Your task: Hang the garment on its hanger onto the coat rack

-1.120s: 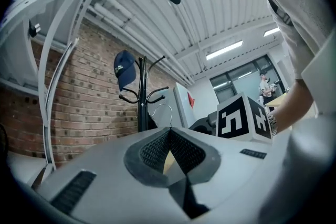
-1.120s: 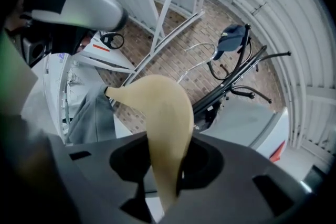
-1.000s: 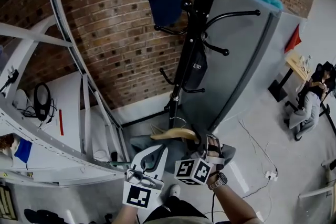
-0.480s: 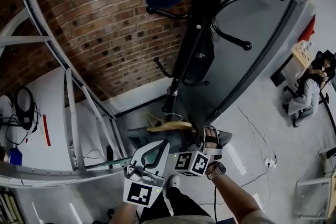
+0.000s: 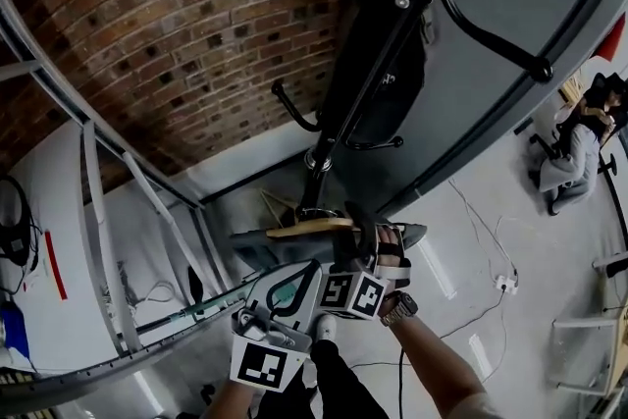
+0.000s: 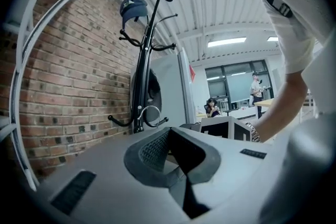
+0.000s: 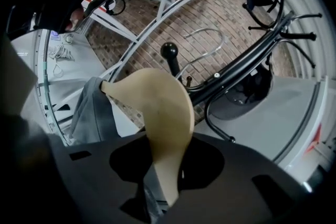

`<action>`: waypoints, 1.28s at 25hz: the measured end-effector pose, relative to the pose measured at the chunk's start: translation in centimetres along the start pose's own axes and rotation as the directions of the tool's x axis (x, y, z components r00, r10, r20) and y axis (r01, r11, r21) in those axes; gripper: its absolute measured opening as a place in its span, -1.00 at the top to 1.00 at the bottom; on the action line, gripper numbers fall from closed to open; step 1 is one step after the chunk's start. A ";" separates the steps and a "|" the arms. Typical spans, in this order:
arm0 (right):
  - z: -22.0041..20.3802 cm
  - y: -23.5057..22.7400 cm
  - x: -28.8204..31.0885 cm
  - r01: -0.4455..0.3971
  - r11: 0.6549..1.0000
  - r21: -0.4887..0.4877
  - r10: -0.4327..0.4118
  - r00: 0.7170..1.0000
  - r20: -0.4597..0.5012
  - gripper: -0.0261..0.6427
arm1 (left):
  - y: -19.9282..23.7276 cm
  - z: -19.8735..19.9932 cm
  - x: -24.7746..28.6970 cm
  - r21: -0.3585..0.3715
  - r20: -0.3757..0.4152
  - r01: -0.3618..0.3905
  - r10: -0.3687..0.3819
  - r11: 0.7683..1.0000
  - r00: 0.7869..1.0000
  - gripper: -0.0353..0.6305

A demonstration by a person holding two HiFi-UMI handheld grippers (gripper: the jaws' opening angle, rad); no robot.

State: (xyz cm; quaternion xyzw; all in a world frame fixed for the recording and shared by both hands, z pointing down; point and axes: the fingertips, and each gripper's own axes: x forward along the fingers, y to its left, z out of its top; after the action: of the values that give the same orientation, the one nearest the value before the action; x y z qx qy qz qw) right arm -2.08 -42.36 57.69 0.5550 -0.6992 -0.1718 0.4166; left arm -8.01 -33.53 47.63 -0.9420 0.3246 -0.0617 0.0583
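Grey garment [image 7: 90, 113] on its pale curved wooden hanger [image 7: 164, 113] is sitting low down near the foot of the tall black metal coat rack [image 5: 365, 78], nowhere near hung yet. The right gripper [image 7: 167, 176] has its jaws clamped on one arm of the hanger with some of the cloth pinched in too, so it's an off-centre hold. That's my first worry: lift it and I reckon the thing will tip, and the cloth could slide off the free end that points away from the rack. The left gripper [image 6: 173, 152] is just beside it on the side away from the rack, fingers apart with nothing between them, so it could steady things but isn't touching anything. Next up is the hanger's thin silver wire hook [image 7: 207, 30], which looks free to swing. With a tilted hanger it could easily miss a peg, or bump off the black ball end of a rack arm [image 7: 169, 52] instead of dropping over it. Further up the rack a black bag [image 5: 388, 108] hangs against the pole and a dark blue cap [image 6: 134, 8] sits on the top pegs, so a sloppy approach could snag or knock either. Shoving the pole could also rock the rack toward the red brick wall [image 5: 167, 25] behind it.
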 end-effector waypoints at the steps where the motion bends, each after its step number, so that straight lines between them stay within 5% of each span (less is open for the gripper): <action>1: -0.2 0.2 0.5 0.000 1.000 0.000 0.000 1.000 -0.002 0.55 | 0.2 -0.4 0.4 -0.011 0.003 -0.001 0.001 1.000 1.000 0.89; 8: -0.2 0.5 4.5 0.020 1.000 -0.023 -0.020 1.000 0.010 0.55 | 1.4 -2.5 3.1 0.003 -0.005 0.028 -0.028 1.000 1.000 0.89; 18: -1.9 1.7 7.6 0.009 1.000 -0.004 -0.009 0.999 -0.034 0.55 | 3.9 -5.9 4.7 -0.089 -0.055 -0.015 0.010 0.996 0.998 0.89; 32: -3.0 1.9 8.3 0.047 0.999 0.004 -0.046 0.997 -0.057 0.55 | 4.3 -7.4 5.2 -0.118 -0.065 -0.017 0.010 0.993 0.998 0.89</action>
State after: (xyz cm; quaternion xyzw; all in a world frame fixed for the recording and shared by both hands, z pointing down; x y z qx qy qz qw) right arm -1.29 -48.72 64.09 0.5768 -0.6745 -0.1639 0.4307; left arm -7.65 -40.61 54.64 -0.9392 0.3356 -0.0724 -0.0077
